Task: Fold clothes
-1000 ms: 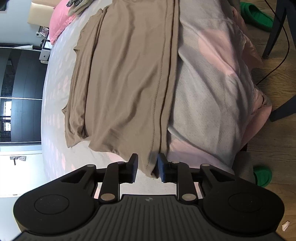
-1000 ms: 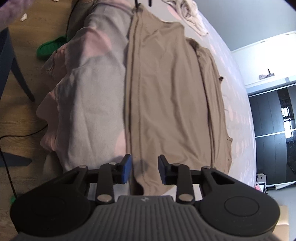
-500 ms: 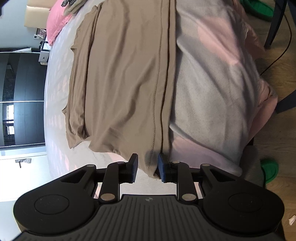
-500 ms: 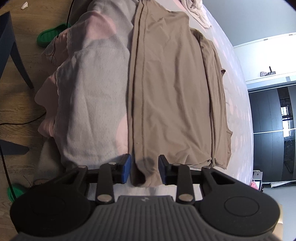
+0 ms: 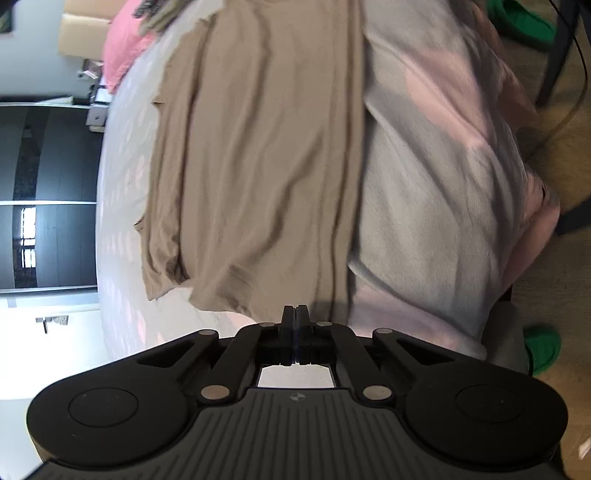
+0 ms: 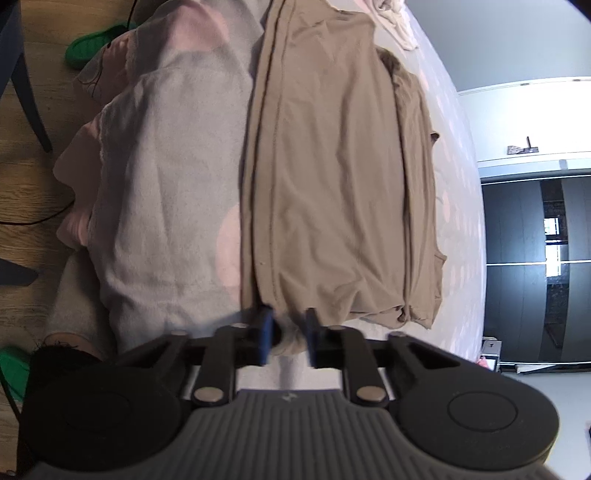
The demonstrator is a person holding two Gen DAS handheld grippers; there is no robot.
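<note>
A tan garment (image 5: 266, 147) lies flat and lengthwise on the bed, its long side edges folded inward. My left gripper (image 5: 295, 314) is shut, its fingertips pinching the garment's near hem at the folded seam. In the right wrist view the same garment (image 6: 332, 166) stretches away from me. My right gripper (image 6: 288, 328) is open at the opposite end. Its fingers straddle a bunched corner of the hem, and the gap between them is narrow.
A grey and pink bed cover (image 5: 424, 166) hangs over the bed's side toward the wooden floor. Green slippers (image 5: 521, 22) (image 6: 88, 44) and dark chair legs (image 5: 557, 55) stand on that floor. A pink pillow (image 5: 122, 55) and pale clothes (image 6: 395, 14) lie at the bed's ends.
My left gripper has shut on the garment's hem. My right gripper's fingers have come closer together around the hem's corner, and both views have shifted slightly.
</note>
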